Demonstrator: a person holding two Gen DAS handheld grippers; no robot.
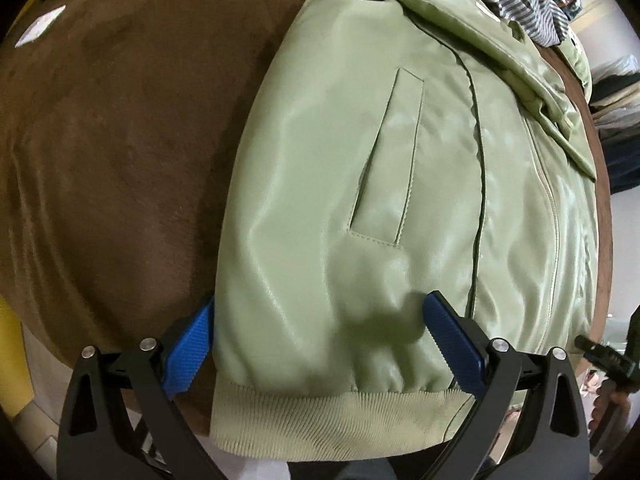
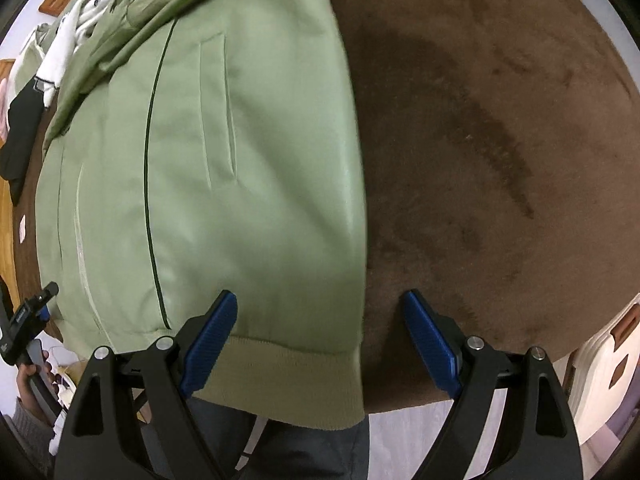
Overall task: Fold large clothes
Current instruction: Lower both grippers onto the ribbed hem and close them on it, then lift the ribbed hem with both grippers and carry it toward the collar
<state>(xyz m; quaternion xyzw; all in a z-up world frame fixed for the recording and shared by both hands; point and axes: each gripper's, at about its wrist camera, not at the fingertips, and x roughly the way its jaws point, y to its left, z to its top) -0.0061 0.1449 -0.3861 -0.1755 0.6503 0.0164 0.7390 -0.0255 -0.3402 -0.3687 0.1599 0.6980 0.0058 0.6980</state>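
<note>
At upper right in my left view, a striped grey-white garment (image 1: 516, 0) shows; the right view misses it. The pale green satin bomber jacket (image 1: 380, 168) runs lengthwise, ribbed hem (image 1: 332, 416) nearest me; left gripper (image 1: 316, 320) and right gripper (image 2: 320, 316) both gape, grasping nothing.

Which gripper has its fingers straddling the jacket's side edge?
The right gripper: one finger over the green jacket, the other over bare brown tabletop. The left gripper has jacket across its whole gap, its outer finger just beside the edge.
</note>
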